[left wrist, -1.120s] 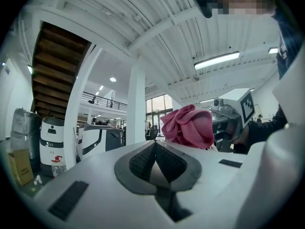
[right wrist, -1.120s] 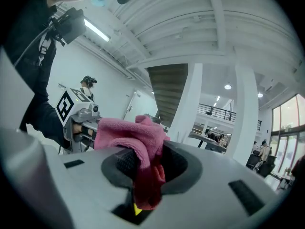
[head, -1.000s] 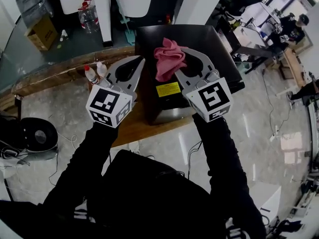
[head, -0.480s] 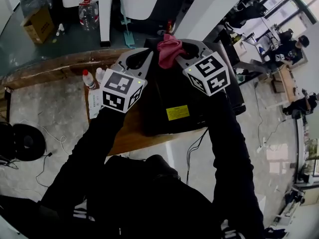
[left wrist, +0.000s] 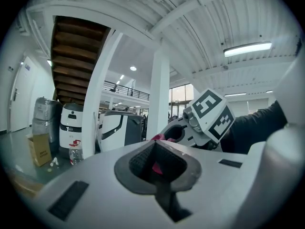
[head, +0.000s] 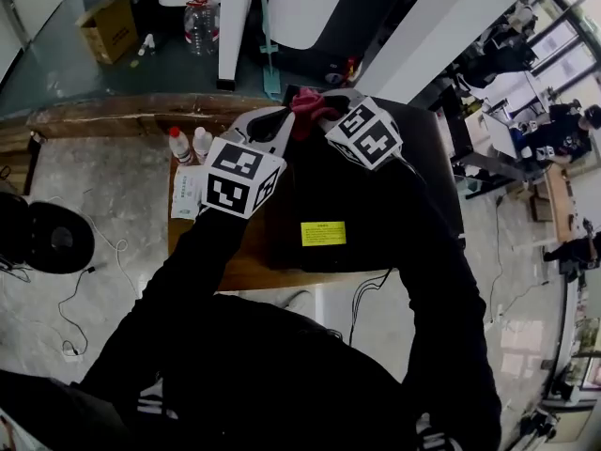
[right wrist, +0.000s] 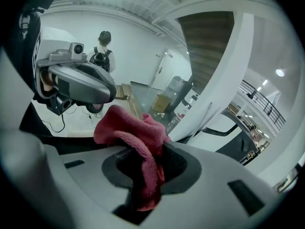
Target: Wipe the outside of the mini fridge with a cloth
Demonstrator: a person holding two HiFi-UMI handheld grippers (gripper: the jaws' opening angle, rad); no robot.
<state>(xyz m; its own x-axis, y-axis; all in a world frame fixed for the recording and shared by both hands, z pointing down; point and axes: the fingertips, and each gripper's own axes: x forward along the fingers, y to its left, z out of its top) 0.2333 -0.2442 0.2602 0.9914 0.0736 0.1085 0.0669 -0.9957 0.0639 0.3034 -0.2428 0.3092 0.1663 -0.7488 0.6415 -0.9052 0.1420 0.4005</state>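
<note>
From above, the black mini fridge [head: 310, 195] carries a yellow label [head: 323, 233] and stands on a low wooden bench [head: 113, 120]. Over its far edge my right gripper [head: 317, 107] is shut on a pink cloth [head: 304, 101]. The right gripper view shows the cloth [right wrist: 128, 128] bunched and pinched between the jaws of the right gripper [right wrist: 157, 147]. Just left of the cloth, my left gripper [head: 285, 120] has its jaws shut with nothing held. In the left gripper view the left gripper [left wrist: 155, 144] is closed, and the right gripper [left wrist: 172, 133] shows beyond it.
Two small bottles [head: 178, 144] and a white pack [head: 188, 191] lie on the bench left of the fridge. Behind stand a white pillar [head: 239, 17], a water jug [head: 200, 12] and a cardboard box [head: 111, 26]. A round black device [head: 52, 242] and cables lie on the floor at left.
Both grippers have moved away from me across the fridge top to its far edge, the right one carrying the cloth. The head view has shifted with them.
</note>
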